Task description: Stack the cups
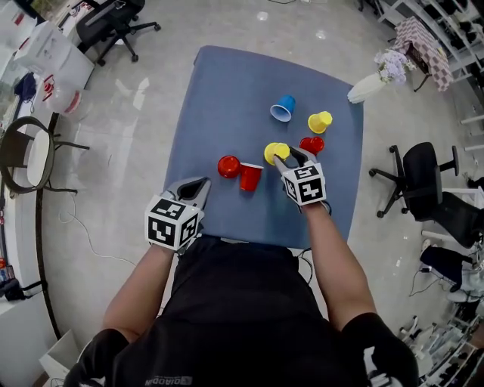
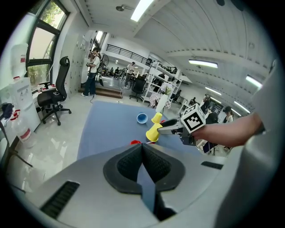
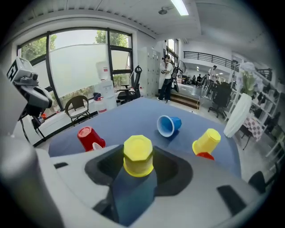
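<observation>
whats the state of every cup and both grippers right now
left gripper: shut, empty
right gripper: fingers shut on held yellow cup
held yellow cup: gripped, tilted
other yellow cup: on its side
blue cup: on its side
left red cup: base up
middle red cup: on its side
right red cup: loose, pose unclear

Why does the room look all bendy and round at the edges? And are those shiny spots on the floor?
Left gripper view: the wide lens bends the long ceiling light and blackens the corners. Right gripper view: the window frame bows too, yet the yellow plastic cup looks sharp. Head view: the glossy pale floor mirrors lamps as white glare.
</observation>
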Available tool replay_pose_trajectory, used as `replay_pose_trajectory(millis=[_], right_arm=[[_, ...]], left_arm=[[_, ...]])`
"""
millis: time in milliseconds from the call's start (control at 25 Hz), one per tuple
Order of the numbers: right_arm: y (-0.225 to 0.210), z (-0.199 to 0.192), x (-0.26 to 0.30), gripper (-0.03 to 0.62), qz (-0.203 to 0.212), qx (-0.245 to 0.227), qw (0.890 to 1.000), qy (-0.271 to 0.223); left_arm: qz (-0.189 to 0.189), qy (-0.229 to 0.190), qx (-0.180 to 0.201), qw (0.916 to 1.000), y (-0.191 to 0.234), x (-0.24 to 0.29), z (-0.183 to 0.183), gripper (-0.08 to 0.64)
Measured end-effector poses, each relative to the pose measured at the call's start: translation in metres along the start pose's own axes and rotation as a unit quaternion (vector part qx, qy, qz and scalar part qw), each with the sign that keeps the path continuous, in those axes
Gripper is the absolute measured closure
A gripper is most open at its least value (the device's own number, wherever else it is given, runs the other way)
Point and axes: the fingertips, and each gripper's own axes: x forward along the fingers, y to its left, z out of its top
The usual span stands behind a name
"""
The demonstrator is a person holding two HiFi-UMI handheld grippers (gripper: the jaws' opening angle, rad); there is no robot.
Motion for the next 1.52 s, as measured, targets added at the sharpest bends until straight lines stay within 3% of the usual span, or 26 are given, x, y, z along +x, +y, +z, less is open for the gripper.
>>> replay_pose_trajectory(millis=[400, 1120, 1520], right_arm=[[0.035, 0.067, 0.057, 0.390, 0.048, -0.053, 0.997, -0.004], [0.063, 0.080, 0.093, 0.388, 0.062, -0.096, 0.993, 0.020], [0.068, 0.075, 0.098, 0.388, 0.065, -0.088, 0.994, 0.021]], left_arm=[[0.023, 0.001, -0.016, 0.9996, 0.019, -0.017, -0.011, 0.555], [0.040, -0.001, -0.036, 0.9985, 0.033, -0.037, -0.028, 0.555], [0.039, 0.001, -0.039, 0.9984, 0.035, -0.042, -0.035, 0.555]])
